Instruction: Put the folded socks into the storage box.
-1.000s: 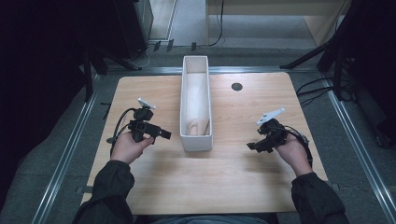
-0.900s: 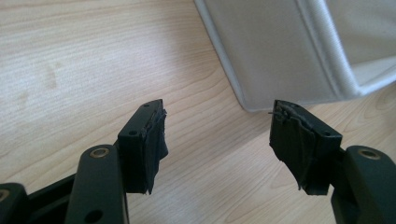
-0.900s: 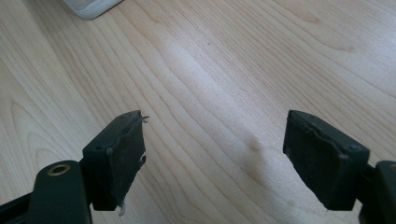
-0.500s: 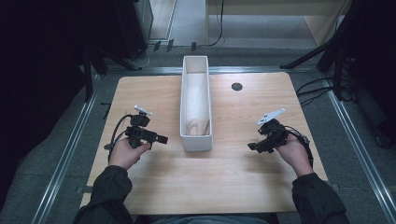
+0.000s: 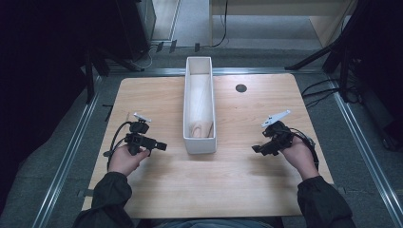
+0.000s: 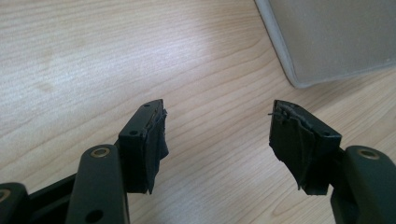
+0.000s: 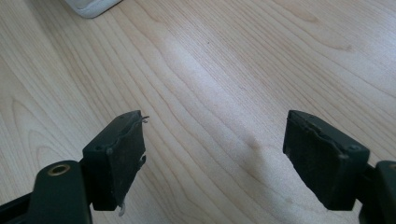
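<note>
Now, left to right, with the bin as the landmark:

Left hand: the left hand (image 5: 124, 159) rested on the table (image 5: 157, 95), well left of the bin's near end.

Left gripper: the left gripper (image 5: 160, 146) pointed toward the bin, near its near left corner but apart from it. In the left gripper view its jaws stood apart over bare wood, nothing between the pads (image 6: 148, 140), and the bin's corner (image 6: 327, 42) showed beyond them.

Bin: the bin (image 5: 199, 142), long, white and open-topped, stood upright at the table's middle, its long side running away from the person.

Roll: a pale roll (image 5: 199, 102) lay lengthwise inside the bin, its end near the bin's near wall.

Hole: a dark round hole (image 5: 241, 88) sat right of the bin's far half.

Right gripper: the right gripper (image 5: 255, 150) pointed toward the bin from its right, well apart from it. In the right gripper view its jaws stood wide over bare wood, holding nothing.

Right hand: the right hand (image 5: 299, 154) lay right of the bin's near end.
</note>
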A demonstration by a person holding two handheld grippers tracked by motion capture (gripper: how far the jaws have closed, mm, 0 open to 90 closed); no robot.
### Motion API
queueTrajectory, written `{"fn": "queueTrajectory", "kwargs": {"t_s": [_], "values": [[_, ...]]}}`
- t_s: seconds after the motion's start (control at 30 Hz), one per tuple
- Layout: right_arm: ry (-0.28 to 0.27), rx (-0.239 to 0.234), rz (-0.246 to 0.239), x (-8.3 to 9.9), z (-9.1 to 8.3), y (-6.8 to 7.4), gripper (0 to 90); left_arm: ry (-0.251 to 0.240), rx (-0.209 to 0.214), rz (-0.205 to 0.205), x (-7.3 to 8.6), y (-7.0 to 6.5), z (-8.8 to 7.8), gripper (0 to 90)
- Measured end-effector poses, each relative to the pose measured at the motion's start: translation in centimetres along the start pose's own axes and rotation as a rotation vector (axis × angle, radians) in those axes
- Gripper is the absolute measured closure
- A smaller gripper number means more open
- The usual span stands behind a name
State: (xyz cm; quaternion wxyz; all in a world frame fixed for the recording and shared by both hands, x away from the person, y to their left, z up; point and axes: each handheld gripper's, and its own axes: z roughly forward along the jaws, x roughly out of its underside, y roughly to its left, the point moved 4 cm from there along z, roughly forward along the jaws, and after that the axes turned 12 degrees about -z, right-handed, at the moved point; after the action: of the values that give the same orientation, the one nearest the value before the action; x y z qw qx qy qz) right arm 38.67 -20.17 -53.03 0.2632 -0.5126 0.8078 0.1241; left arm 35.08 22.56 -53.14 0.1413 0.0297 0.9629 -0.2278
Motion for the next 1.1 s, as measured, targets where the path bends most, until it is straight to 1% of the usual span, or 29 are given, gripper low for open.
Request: {"fn": "queueTrajectory", "kwargs": {"t_s": [0.13,0.27,0.3,0.37,0.4,0.47,0.5,0.53,0.6,0.8,0.87,1.1], "values": [[0.0,-0.002,0.001,0.0,0.0,0.0,20.7,0.002,-0.001,0.006,0.5,0.5,-0.1,35.1],[0.0,-0.003,-0.002,0.0,0.0,0.0,20.7,-0.003,-0.006,-0.005,0.8,1.2,-0.2,34.6],[0.0,-0.003,-0.002,0.0,0.0,0.0,20.7,-0.003,-0.006,-0.005,0.8,1.2,-0.2,34.5],[0.001,-0.003,-0.003,0.0,0.0,0.0,20.7,-0.009,-0.004,-0.016,0.9,1.6,-0.3,34.5],[0.002,-0.003,-0.003,0.0,0.0,0.0,20.6,-0.015,-0.008,-0.029,0.9,2.0,-0.4,34.5],[0.006,-0.005,-0.005,0.0,0.1,0.0,20.6,-0.025,-0.014,-0.041,0.8,2.5,-0.4,34.5],[0.006,-0.005,-0.005,0.0,0.1,0.0,20.6,-0.025,-0.014,-0.041,0.8,2.5,-0.4,34.5],[0.008,-0.006,-0.004,0.0,0.1,0.1,20.7,-0.028,-0.013,-0.047,0.7,2.9,-0.3,34.5],[0.011,-0.006,-0.005,0.0,0.2,0.1,20.7,-0.024,-0.015,-0.06,0.6,3.1,-0.2,34.5],[0.013,-0.008,-0.012,-0.1,0.3,0.2,20.7,-0.013,-0.016,-0.059,0.6,3.3,0.0,33.9],[0.022,-0.01,-0.019,-0.1,0.3,0.2,20.6,-0.012,-0.011,-0.056,0.6,3.2,0.1,33.9],[0.025,-0.014,-0.025,-0.2,0.5,0.3,20.6,-0.014,-0.014,-0.048,0.6,3.1,0.1,33.7]]}}
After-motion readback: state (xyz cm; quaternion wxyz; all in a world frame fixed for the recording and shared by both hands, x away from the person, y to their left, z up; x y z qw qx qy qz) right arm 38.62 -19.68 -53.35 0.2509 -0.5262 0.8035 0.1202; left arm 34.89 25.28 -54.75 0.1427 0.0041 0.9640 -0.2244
